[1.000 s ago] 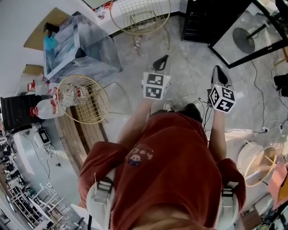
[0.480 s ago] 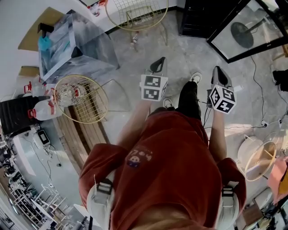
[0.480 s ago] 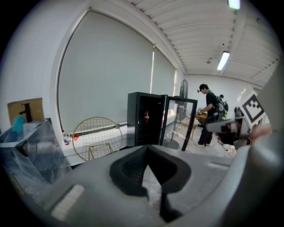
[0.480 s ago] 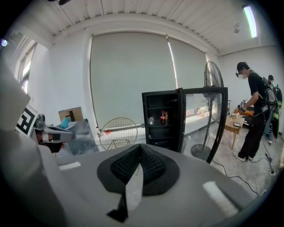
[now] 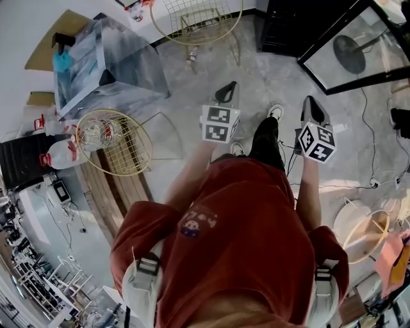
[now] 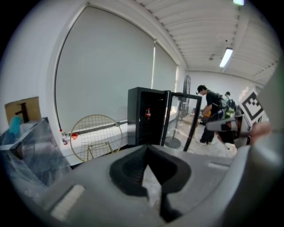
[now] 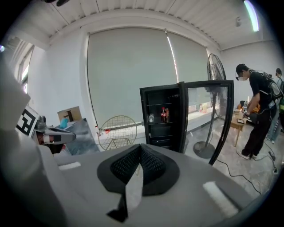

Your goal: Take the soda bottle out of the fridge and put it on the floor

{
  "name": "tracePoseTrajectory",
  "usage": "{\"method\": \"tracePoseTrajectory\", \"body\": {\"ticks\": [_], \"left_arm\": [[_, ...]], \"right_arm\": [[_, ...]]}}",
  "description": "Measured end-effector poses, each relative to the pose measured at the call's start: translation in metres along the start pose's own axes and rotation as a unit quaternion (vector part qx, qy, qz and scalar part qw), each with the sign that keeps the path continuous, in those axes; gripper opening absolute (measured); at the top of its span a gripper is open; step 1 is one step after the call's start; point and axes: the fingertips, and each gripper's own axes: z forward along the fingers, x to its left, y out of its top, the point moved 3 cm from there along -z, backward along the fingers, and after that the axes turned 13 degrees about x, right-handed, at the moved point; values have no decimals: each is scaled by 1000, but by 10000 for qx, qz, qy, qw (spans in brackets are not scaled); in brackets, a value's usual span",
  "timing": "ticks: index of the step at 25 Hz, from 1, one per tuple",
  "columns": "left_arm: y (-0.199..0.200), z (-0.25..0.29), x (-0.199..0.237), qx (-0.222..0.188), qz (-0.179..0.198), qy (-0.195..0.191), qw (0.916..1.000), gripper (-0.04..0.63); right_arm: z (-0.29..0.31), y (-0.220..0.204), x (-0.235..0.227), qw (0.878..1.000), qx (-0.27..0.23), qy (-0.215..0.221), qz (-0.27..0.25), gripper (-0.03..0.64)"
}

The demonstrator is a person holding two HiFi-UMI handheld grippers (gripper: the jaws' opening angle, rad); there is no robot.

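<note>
Glossy black fridge [image 7: 164, 133], polished stone floor [image 5: 269, 83]

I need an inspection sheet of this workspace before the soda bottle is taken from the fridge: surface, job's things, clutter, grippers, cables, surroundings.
Surface: grey stone-look floor, bare ahead of the feet.
Job's things: black fridge, door open; soda bottle upright on a shelf inside.
Clutter: gold wire chair, second wire chair, water jug, plastic-wrapped furniture.
Grippers: left gripper and right gripper both shut, empty, short of the fridge.
Cables: black cable on the floor beside the door.
Surroundings: standing fan behind the door; person at a table beyond.
</note>
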Motion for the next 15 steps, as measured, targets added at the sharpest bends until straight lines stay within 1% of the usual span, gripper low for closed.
{"method": "tracePoseTrajectory", "body": {"ticks": [4, 7, 15], "left_arm": [[19, 26, -1, 6, 23, -3, 10000, 0], [41, 43, 0, -21, 5, 17, 10000, 0], [118, 116, -6, 3, -25, 79, 10000, 0]], "right_arm": [[25, 12, -23, 9999, 22, 21, 97, 0], [47, 28, -37, 9998, 71, 105, 180, 0], [103, 95, -94, 9994, 151, 286, 129, 0]]}}
